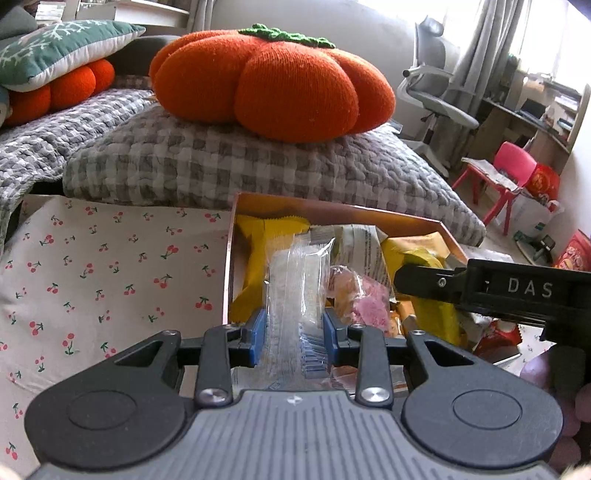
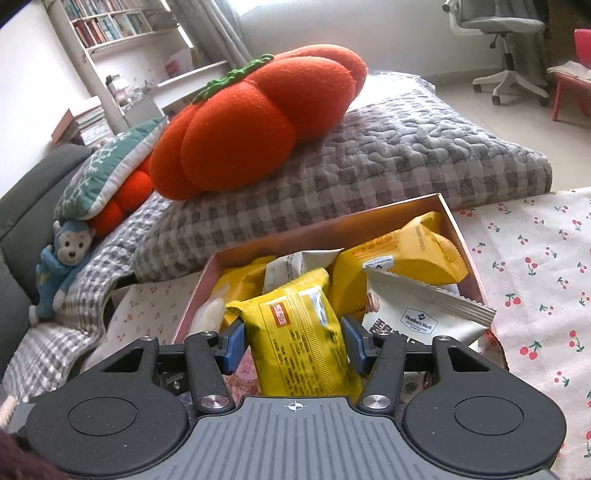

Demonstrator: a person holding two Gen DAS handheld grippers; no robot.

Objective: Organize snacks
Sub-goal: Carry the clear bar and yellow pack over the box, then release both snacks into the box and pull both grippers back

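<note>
Both packets are being lowered into the box (image 2: pixel 452 221) toward twelve o'clock, the left gripper (image 1: pixel 294 332) pinching a clear packet (image 1: pixel 295 291) and the right gripper (image 2: pixel 293 341) apparently clamping a yellow packet (image 2: pixel 295 332), each needing release next.

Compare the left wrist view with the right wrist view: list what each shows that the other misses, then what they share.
Left wrist only: the left gripper shut on a clear packet, a pink candy bag, and the right gripper's black finger reaching in from the right.

Right wrist only: the right gripper shut on a yellow packet, a white Member's Mark bag, a blue monkey toy and a bookshelf.

Both: the snack box, the orange pumpkin cushion, the grey checked quilt and the cherry-print cloth.
</note>
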